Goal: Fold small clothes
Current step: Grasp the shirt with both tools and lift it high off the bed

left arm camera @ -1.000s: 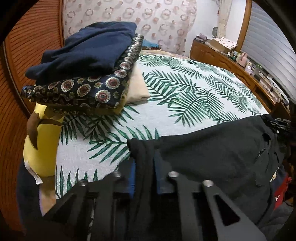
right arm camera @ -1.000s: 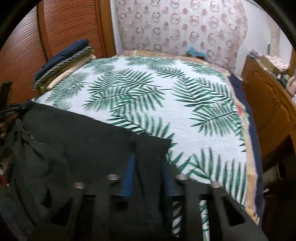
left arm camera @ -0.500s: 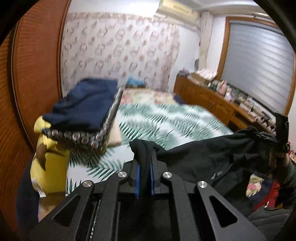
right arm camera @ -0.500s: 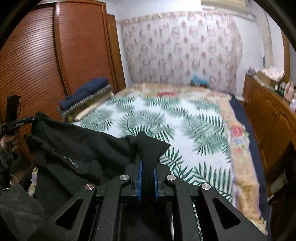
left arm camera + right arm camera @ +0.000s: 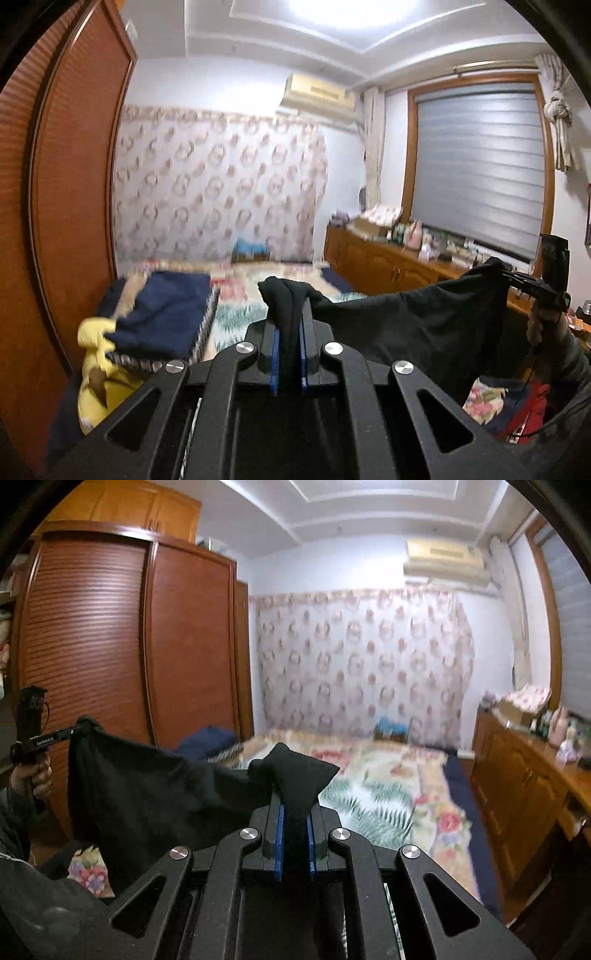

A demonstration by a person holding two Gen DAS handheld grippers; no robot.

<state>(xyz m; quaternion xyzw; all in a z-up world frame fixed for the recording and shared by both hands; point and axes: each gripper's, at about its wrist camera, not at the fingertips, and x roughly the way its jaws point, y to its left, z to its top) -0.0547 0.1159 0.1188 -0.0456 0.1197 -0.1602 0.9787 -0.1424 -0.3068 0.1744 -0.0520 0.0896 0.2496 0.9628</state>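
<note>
Your left claw (image 5: 290,334) and right claw (image 5: 294,818) each clench a bunched corner of a black garment (image 5: 424,325), stretched between them in the air above the leaf-print bed (image 5: 373,797); folded clothes (image 5: 166,317) lie far left.

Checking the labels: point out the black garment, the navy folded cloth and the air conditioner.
black garment (image 5: 424,325), left wrist view, middle of the stretched fabric.
navy folded cloth (image 5: 162,310), left wrist view, its top face.
air conditioner (image 5: 445,563), right wrist view, front panel.
</note>
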